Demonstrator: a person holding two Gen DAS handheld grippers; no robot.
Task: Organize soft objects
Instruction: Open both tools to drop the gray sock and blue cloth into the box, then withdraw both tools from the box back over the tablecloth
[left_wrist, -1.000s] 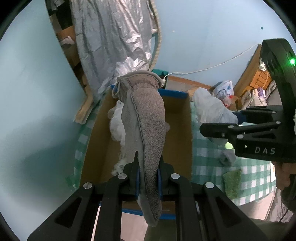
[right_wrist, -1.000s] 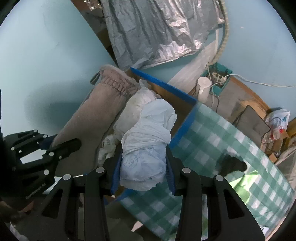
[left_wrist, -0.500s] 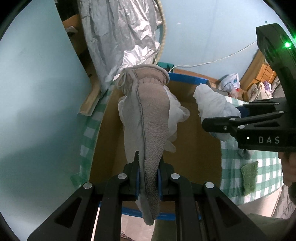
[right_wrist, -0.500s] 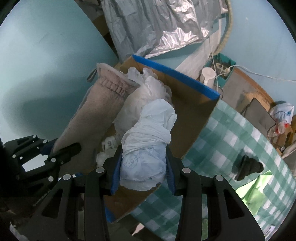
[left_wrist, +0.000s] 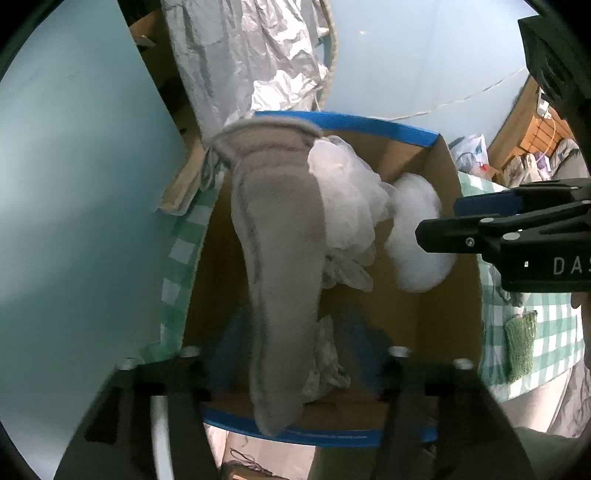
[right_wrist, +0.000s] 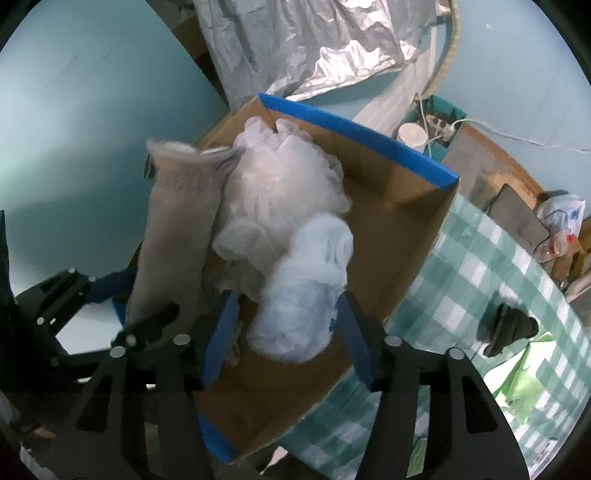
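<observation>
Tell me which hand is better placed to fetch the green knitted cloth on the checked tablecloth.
Right. The green knitted cloth lies on the checked tablecloth, right of the blue-edged cardboard box, on the right gripper's side. Its jaws have just been opening; the white bundle sits loose between them.

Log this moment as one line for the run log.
left gripper: just opened, grey sock between jaws | right gripper: just opened, white bundle between jaws | both over cardboard box

sock (left_wrist: 280, 266) left of bundle (left_wrist: 417, 236), in box (left_wrist: 436, 325)
</observation>
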